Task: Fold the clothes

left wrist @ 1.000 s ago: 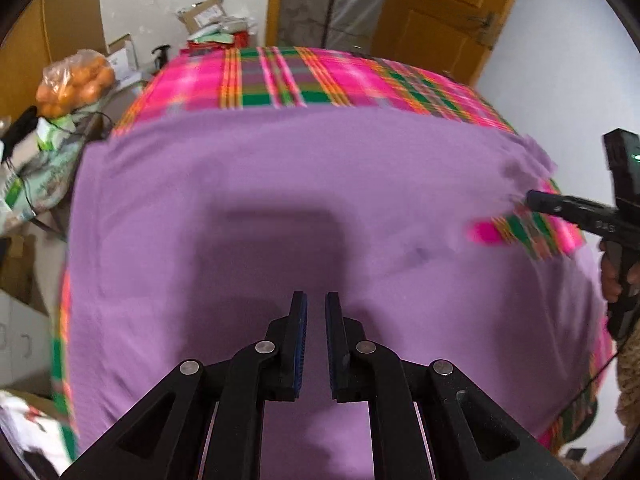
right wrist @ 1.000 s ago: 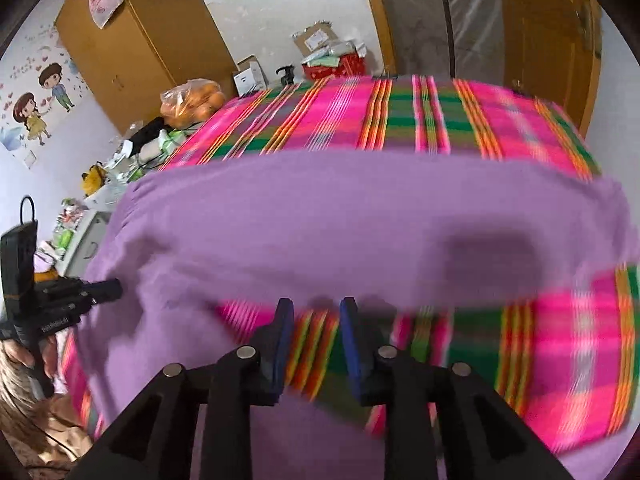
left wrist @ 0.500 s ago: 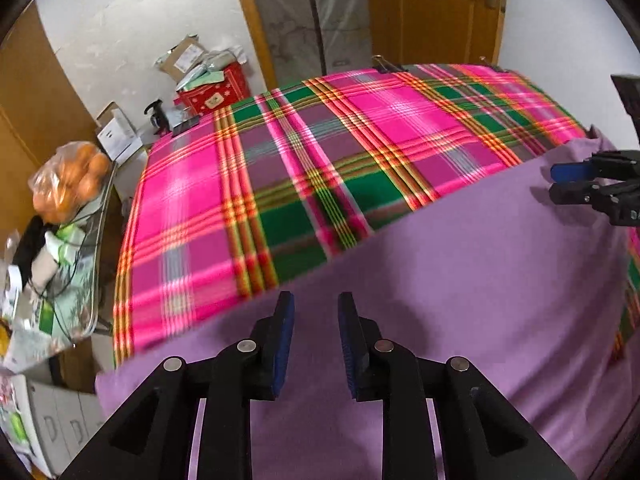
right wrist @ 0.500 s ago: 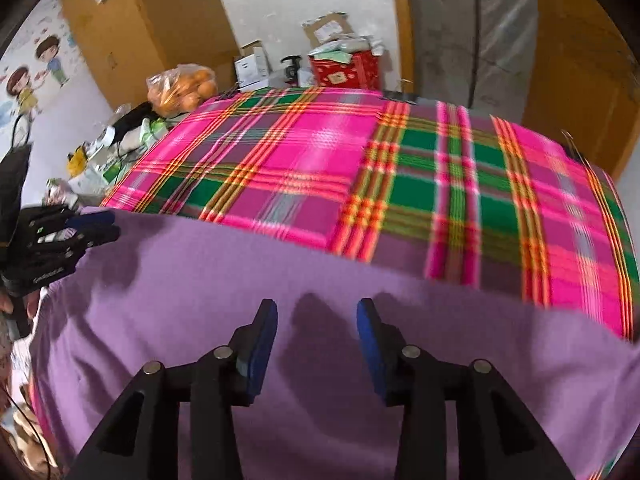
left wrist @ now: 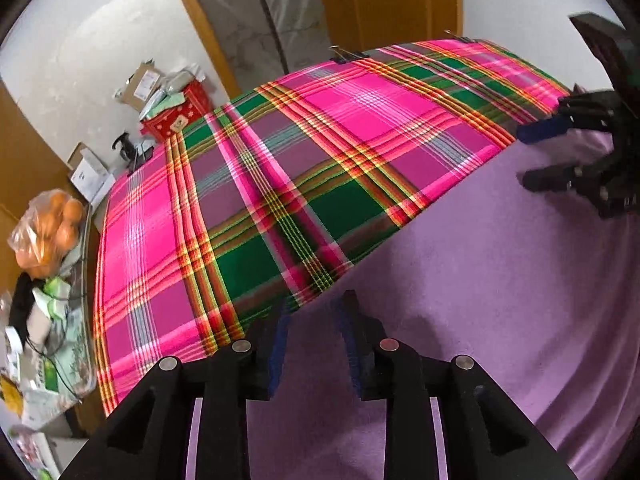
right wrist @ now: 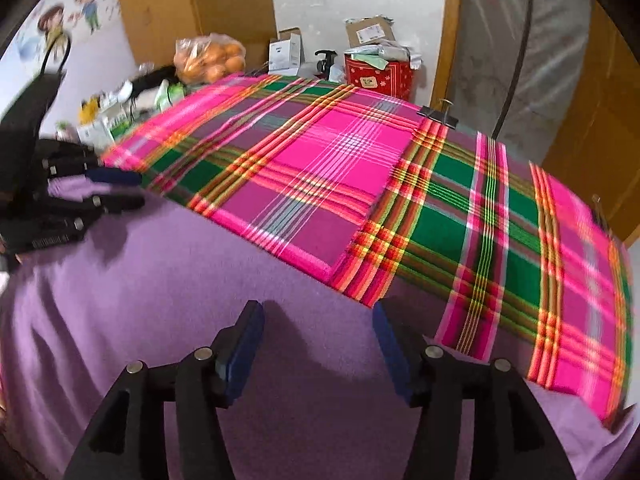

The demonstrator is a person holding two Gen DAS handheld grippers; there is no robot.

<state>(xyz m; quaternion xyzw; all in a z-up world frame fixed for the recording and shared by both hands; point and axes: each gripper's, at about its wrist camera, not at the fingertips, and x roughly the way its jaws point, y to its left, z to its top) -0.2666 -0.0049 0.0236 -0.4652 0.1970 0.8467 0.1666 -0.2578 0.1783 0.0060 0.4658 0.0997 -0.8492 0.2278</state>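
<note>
A purple garment point(left wrist: 500, 280) lies flat over the near part of a table covered in pink and green plaid cloth point(left wrist: 320, 152); it also shows in the right wrist view point(right wrist: 160, 288). My left gripper point(left wrist: 314, 312) is open and empty, just above the garment's far edge. My right gripper point(right wrist: 318, 320) is wide open and empty, above the garment near its far edge. Each gripper shows in the other's view: the right one point(left wrist: 540, 156) at the garment's right end, the left one point(right wrist: 120, 190) at its left end.
A bag of oranges point(right wrist: 210, 60), boxes and a red box point(right wrist: 378, 72) stand beyond the table's far left side. Binder clips point(right wrist: 438, 114) hold the plaid cloth at the far edge. A wooden door point(left wrist: 400, 4) and plastic sheeting are behind.
Both grippers have gone from nearly shut to open. The views swung up and forward, so the plaid cloth beyond the garment's far edge now fills most of each view.
</note>
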